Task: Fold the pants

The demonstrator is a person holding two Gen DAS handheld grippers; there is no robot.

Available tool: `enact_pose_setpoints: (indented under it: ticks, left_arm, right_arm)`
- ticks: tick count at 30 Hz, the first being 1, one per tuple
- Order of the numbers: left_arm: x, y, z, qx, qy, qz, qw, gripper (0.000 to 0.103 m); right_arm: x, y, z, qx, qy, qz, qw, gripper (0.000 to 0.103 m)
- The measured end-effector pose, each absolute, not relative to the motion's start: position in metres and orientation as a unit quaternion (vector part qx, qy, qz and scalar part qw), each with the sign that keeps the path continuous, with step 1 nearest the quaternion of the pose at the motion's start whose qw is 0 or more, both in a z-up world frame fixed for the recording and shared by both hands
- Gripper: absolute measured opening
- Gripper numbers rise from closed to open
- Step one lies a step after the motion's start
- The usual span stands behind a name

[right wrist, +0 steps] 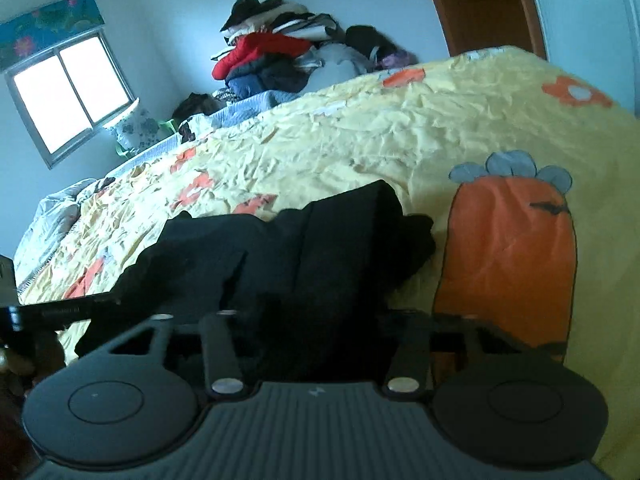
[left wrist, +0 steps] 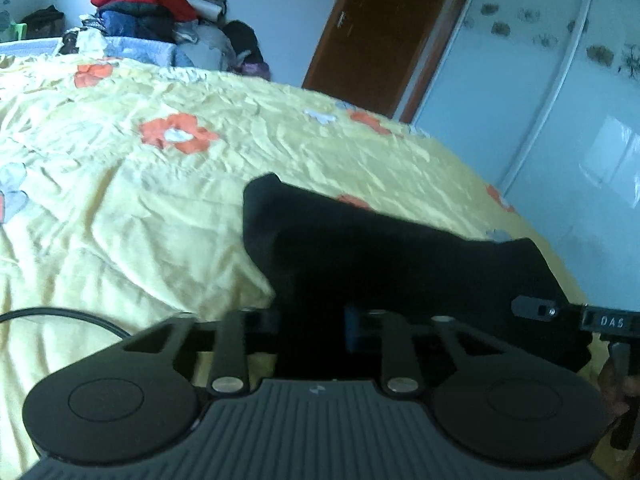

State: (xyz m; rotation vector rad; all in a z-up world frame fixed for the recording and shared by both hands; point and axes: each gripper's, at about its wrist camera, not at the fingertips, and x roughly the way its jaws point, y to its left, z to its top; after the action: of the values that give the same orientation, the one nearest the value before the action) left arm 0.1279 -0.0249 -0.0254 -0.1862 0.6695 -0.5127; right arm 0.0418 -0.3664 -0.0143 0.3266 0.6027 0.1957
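Note:
Black pants point(left wrist: 360, 248) lie bunched on a yellow bedspread point(left wrist: 120, 200) near its right edge. In the left wrist view my left gripper point(left wrist: 312, 320) has its jaws drawn close, with the black cloth caught between them. The tip of the other gripper point(left wrist: 536, 306) bites the cloth's right end. In the right wrist view the pants point(right wrist: 280, 248) rise in folds straight ahead, and my right gripper point(right wrist: 320, 320) is shut on their near edge. The dark fabric hides its fingertips. The left gripper's finger point(right wrist: 60, 312) reaches in from the left.
The flowered bedspread point(right wrist: 360, 140) stretches far ahead. A pile of clothes point(left wrist: 152, 8) point(right wrist: 272, 56) sits at the bed's far end. A brown door point(left wrist: 380, 32) and a white wardrobe point(left wrist: 540, 100) stand beyond the right edge, and a window point(right wrist: 68, 96) is on the far wall. A black cable point(left wrist: 60, 314) trails at left.

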Motion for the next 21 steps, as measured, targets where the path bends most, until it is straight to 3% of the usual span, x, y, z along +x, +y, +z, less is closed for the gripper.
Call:
enact_pose_setpoints:
  ticks: [6, 17, 21]
  left_arm:
    - [0.121, -0.009, -0.005, -0.107, 0.282, -0.251, 0.920, 0.019]
    - [0.162, 0.035, 0.048, -0.038, 0.203, -0.164, 0.965, 0.019]
    - [0.188, 0.040, 0.043, -0.008, 0.233, -0.134, 0.963, 0.026]
  right_arm:
    - [0.046, -0.346, 0.015, 0.147, 0.261, 0.111, 0.948, 0.024]
    - [0.125, -0.277, 0.051, 0.103, 0.209, 0.180, 0.956, 0.024]
    - [0.166, -0.257, 0.039, 0.090, 0.231, 0.175, 0.953, 0.025]
